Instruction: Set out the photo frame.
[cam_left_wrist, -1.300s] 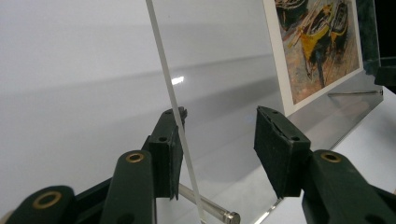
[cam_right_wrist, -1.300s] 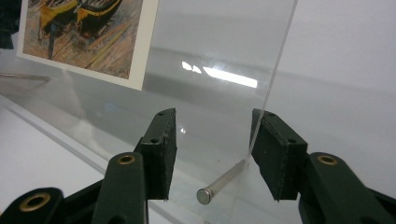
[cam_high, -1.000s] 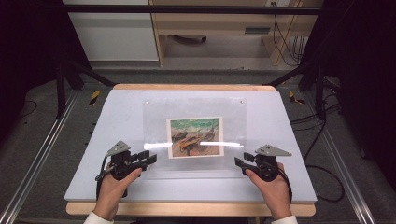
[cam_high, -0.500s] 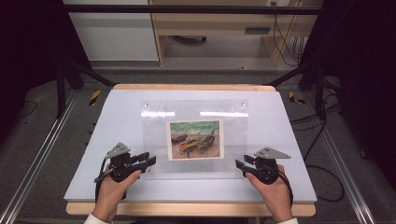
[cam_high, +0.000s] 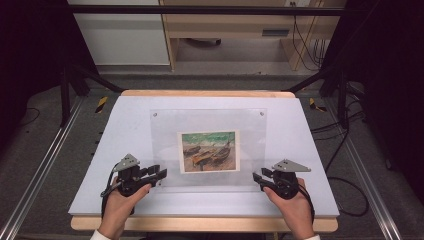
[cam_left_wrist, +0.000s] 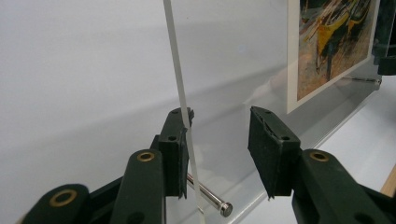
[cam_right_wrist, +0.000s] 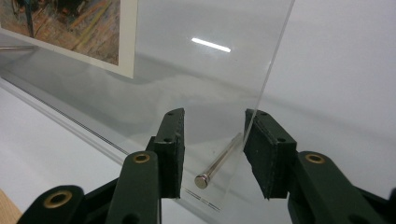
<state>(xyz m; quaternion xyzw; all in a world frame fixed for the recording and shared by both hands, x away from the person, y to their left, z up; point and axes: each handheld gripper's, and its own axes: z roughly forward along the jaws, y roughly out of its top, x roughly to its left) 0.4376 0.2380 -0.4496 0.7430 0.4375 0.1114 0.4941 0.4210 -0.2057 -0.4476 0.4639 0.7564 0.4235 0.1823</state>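
Note:
A clear acrylic picture frame lies flat on the white table sheet, with a painting of boats inside it. My left gripper sits at its near left corner and my right gripper at its near right corner. In the left gripper view the jaws stand apart. The top panel's edge lies against the left pad and a metal pin sits between the pads. The right gripper has just been closing around the panel corner and its pin, with a gap still at the left pad.
The wooden table edge runs along the front. Metal rails flank both sides, and cables trail on the floor at the right. A wooden cabinet stands beyond the table.
A bright reflection on the clear panel slid from the near side to the far side, then vanished. The picture sits slightly nearer. Both hands stayed in place.

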